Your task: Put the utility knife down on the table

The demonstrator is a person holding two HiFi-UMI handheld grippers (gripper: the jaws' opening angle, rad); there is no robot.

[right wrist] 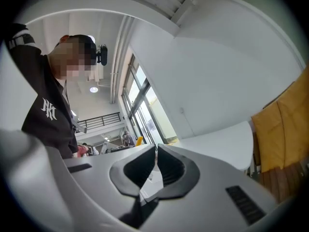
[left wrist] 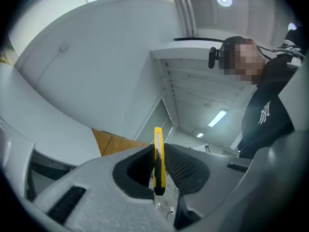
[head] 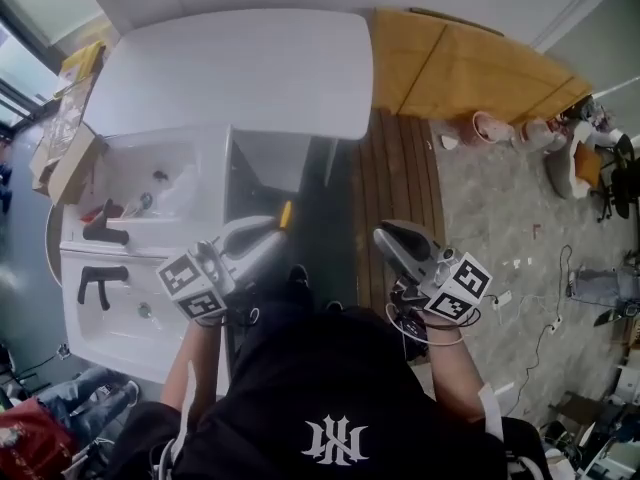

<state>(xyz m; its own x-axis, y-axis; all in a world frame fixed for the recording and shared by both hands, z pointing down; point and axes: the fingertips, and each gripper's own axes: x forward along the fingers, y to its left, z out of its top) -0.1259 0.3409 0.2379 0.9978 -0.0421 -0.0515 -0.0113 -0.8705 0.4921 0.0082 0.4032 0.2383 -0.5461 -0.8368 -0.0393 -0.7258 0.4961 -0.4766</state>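
Left gripper point(left wrist: 158, 154) is clamping the yellow utility knife point(left wrist: 159, 141) edge-on between its dark pads, with the knife's end sticking out past the jaws. In the head view the knife is hanging in the air, just off the near edge of the white table point(head: 250, 68). Right gripper point(right wrist: 156, 151) is holding its jaws together on nothing.

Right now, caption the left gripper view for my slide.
Left gripper shut on a yellow utility knife, seen edge-on, a person in black at right.
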